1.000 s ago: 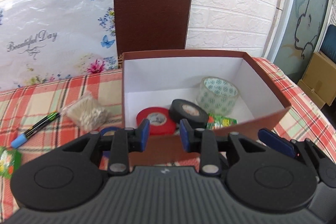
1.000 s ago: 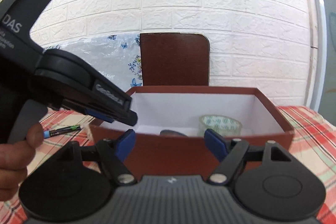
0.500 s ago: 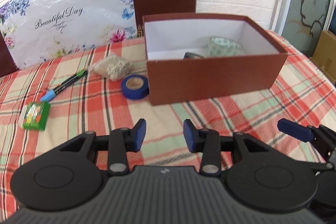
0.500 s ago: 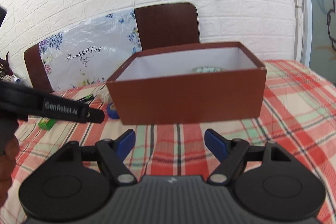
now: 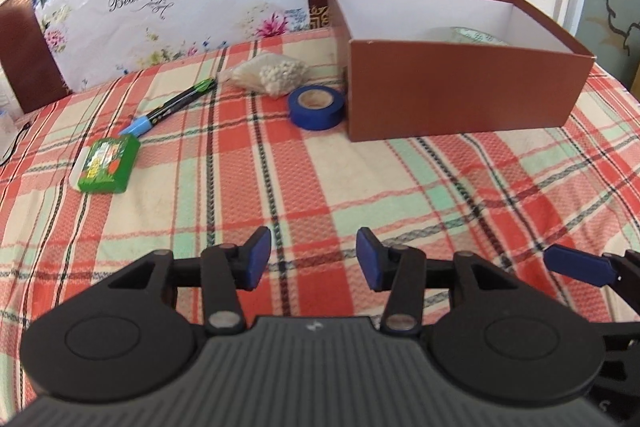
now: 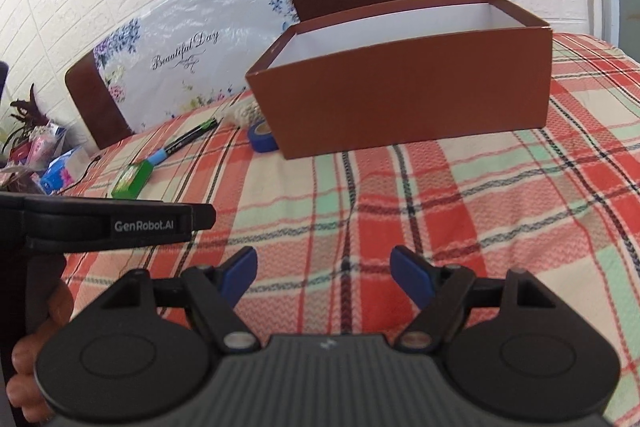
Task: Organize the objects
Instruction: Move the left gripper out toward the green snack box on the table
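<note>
Bare checked cloth [image 5: 360,187] is seen ahead of the left gripper [image 5: 314,259], whose empty jaws are opening; the right gripper [image 6: 324,273] is held wide and empty. The blue tape roll [image 5: 316,107] lies ahead, touching the brown box [image 5: 460,95], which was directly beneath a second ago

cloth [image 5: 320,187] — plaid of red, cream and mint with dark lines. box [image 5: 460,95] — brown outside, white inside. tape [image 5: 316,107]: blue roll, tan core. pen [image 5: 168,107]: black with a light-blue cap and green end. packet [image 5: 108,165]: green, printed. bag [image 5: 276,73]: clear, pale beads. pads [image 5: 256,259]: blue on black grippers.
</note>
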Motion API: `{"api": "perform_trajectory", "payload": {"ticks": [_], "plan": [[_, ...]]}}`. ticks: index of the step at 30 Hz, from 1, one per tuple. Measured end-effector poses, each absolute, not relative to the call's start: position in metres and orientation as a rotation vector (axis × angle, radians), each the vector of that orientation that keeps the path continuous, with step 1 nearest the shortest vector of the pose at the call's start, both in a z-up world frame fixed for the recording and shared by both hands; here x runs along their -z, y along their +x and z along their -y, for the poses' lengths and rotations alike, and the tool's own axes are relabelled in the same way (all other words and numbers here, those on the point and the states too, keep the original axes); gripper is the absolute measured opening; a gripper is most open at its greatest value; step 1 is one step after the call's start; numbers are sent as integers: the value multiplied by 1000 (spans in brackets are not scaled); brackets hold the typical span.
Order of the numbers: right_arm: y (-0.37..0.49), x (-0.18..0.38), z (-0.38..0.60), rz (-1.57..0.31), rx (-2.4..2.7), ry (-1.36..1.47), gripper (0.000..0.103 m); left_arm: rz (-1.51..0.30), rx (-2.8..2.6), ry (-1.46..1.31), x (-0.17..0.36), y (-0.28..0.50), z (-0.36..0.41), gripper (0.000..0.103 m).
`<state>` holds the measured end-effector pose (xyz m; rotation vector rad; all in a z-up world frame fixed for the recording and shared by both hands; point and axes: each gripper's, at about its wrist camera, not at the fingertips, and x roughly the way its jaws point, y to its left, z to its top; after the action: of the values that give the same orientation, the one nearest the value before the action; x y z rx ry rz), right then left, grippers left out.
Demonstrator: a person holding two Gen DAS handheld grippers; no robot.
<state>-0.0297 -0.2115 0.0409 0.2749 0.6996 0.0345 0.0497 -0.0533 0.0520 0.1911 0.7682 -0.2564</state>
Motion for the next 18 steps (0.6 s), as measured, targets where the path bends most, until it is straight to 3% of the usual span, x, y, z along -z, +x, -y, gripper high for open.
{"api": "perform_trajectory", "payload": {"ticks": [9, 18], "plan": [[-27, -34, 197, -725, -49, 219, 76, -783, 215, 147, -41, 62, 19, 49], [-20, -22, 179, -751, -71, 131, 80, -715, -65, -39, -56, 126, -96, 58]]}}
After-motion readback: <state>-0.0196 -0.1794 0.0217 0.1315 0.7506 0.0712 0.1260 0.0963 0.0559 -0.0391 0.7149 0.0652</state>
